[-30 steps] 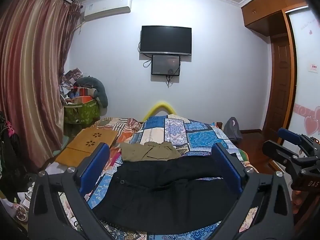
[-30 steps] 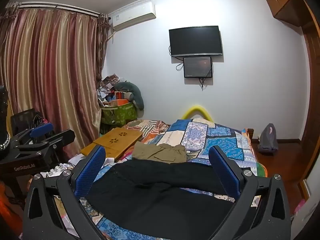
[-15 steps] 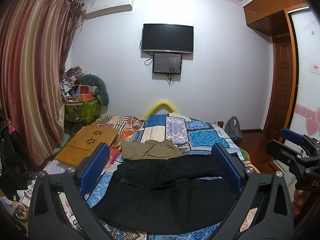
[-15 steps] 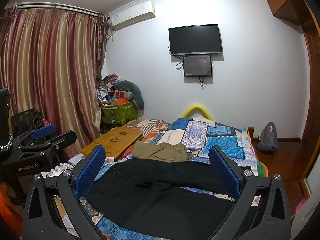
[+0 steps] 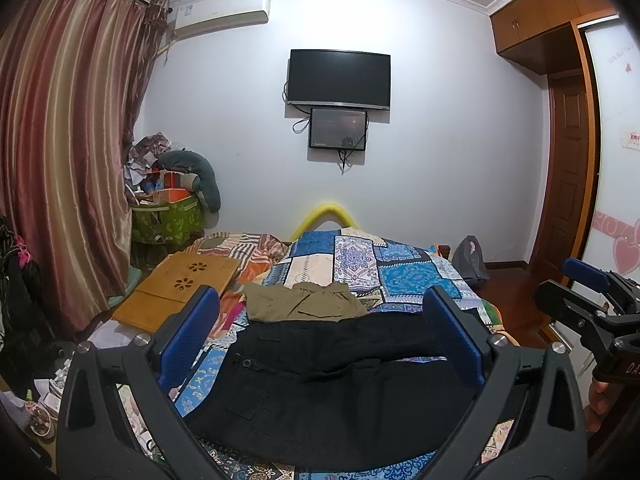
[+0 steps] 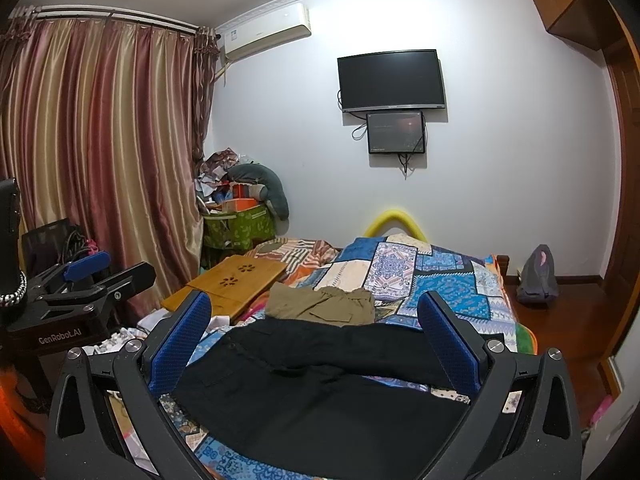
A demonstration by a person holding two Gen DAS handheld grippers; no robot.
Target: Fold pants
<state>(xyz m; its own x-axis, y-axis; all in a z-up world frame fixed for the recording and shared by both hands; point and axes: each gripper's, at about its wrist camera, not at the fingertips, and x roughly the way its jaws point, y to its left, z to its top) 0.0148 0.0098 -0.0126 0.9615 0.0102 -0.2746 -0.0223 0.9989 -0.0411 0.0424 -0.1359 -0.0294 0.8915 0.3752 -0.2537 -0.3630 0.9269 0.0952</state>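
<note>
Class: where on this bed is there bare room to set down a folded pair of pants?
Free: the patchwork quilt beyond the khaki pants, toward the yellow headboard. Crowded: the black pants fill the near end; the wooden lap desk takes the left edge.

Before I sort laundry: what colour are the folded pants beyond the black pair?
Khaki-olive pants, clearest in the left wrist view.

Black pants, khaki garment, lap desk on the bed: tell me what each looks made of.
Black pants: matte woven cloth, probably cotton twill; a button and stitched pockets show.
Khaki garment: similar matte woven fabric, lightly creased, with a flap pocket.
Lap desk: pale wood, possibly bamboo, smooth finish, with flower-shaped cut-outs.
</note>
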